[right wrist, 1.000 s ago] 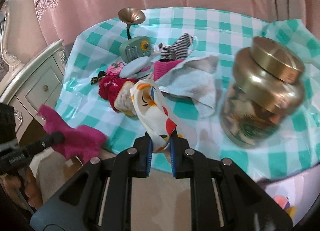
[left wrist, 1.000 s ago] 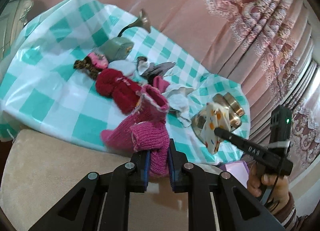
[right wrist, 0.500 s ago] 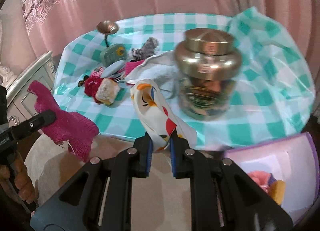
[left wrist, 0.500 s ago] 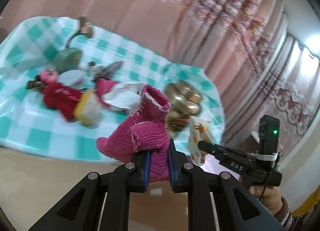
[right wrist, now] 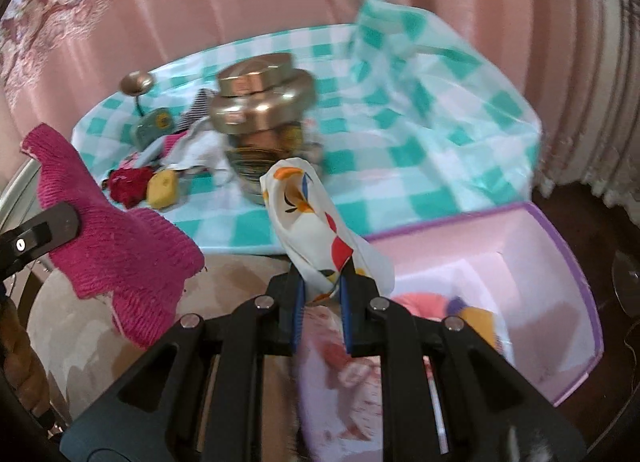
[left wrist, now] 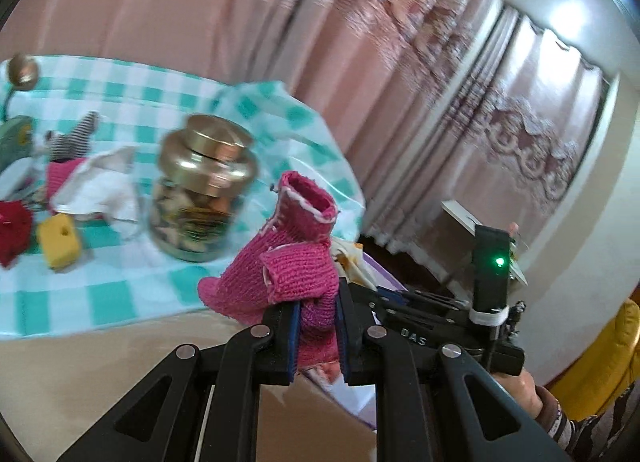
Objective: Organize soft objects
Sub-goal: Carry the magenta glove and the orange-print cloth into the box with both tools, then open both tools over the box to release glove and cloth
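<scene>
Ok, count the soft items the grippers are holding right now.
2. A pink knit piece is clamped in the left gripper; a white patterned cloth is clamped in the right gripper, above the pink box.

Pink knit sock in left claw

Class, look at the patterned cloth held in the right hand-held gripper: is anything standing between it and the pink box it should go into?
Nothing visible does. The right hand-held gripper holds the patterned cloth right at the open pink box. The jar stands behind on the checked tablecloth, and the pink knit sock hangs off to the left.
</scene>
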`<action>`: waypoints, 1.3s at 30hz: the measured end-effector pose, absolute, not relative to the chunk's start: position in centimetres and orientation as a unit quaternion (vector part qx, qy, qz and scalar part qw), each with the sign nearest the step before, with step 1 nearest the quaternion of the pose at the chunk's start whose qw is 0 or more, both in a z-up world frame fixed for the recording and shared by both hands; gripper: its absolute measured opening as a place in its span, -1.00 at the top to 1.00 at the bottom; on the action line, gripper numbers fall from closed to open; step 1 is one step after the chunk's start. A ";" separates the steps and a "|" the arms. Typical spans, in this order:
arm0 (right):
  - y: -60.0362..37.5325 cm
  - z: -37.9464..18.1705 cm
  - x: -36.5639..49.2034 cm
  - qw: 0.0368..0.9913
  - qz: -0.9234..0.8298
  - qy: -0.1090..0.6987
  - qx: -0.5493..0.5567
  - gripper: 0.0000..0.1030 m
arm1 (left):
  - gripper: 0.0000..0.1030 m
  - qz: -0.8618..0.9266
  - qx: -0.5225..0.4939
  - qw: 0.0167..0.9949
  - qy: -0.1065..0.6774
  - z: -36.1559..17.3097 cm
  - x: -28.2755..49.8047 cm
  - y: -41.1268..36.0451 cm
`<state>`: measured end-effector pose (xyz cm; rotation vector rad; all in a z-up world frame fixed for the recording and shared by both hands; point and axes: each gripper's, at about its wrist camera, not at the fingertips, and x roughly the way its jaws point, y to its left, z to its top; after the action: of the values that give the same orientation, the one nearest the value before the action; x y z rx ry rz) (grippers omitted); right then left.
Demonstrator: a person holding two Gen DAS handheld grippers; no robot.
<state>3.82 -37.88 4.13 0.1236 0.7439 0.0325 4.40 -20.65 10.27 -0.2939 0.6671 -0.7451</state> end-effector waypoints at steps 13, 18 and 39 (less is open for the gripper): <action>-45.3 1.3 0.5 0.916 -0.066 0.387 0.083 0.63 | 0.69 -0.429 -0.103 0.815 0.376 8.0 3.6 -29.9; -47.6 -0.2 -0.8 0.903 -0.099 0.406 0.095 0.45 | -0.03 -0.446 -0.085 0.788 0.415 6.0 3.5 -32.4; -39.1 0.0 -0.3 0.913 -0.032 0.405 0.022 -0.37 | -0.44 -0.231 -0.093 0.887 0.390 5.8 6.5 -18.1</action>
<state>-0.33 -39.15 0.00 0.0450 0.8344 -0.0657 6.46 -18.12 5.83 -0.1936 0.8108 -0.4804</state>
